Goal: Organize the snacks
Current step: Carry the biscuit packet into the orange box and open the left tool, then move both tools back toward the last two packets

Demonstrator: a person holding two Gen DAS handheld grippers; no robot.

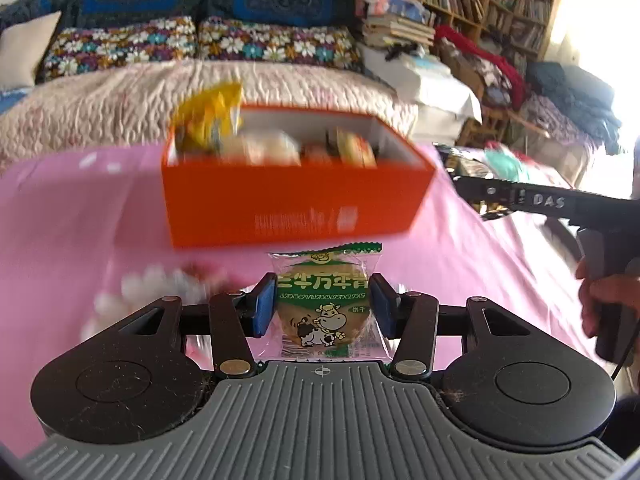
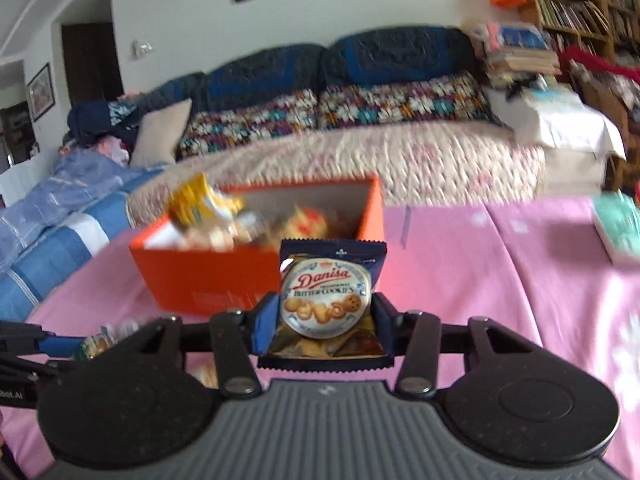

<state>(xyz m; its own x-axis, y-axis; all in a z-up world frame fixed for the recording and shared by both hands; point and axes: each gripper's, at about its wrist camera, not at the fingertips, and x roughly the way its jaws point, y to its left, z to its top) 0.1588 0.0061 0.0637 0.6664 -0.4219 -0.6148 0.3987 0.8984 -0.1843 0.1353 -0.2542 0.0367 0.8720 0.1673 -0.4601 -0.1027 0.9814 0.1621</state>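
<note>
On the left, the left tongs (image 1: 323,306) clamp a biscuit packet (image 1: 326,300) between blue pads (image 1: 265,307), one on each side edge. The packet stands upright, its long axis vertical, the green serrated top edge pointing up and away toward the box (image 1: 294,196). Its printed face looks back at the camera: a cartoon cow, green Chinese characters that are hard to make out, and a line of Latin letters too small to read.

Ahead of it, the orange box sits on the bench (image 1: 80,220), which is covered in a pink cloth. Its long side faces the left camera and it lies open at the top, with a yellow bag (image 1: 210,116) sticking up at its left end and blurred wrappers beside it. White print on the box front is smeared.

To the right, the right tongs (image 2: 325,320) grip a cookie pack (image 2: 330,300), also upright, dark blue serrated edge up. It reads "Danisa" and "Butter Cookies". In the left view this tool's arm shows "DAS".

Behind the bench runs a sofa (image 2: 400,156) with a pale quilted cover, floral cushions (image 1: 276,42) and dark blue back pillows. A bookshelf (image 1: 496,0) fills the far right, with stacked books (image 1: 400,30) before it. A teal book (image 2: 618,226) lies on the bench's right edge.
</note>
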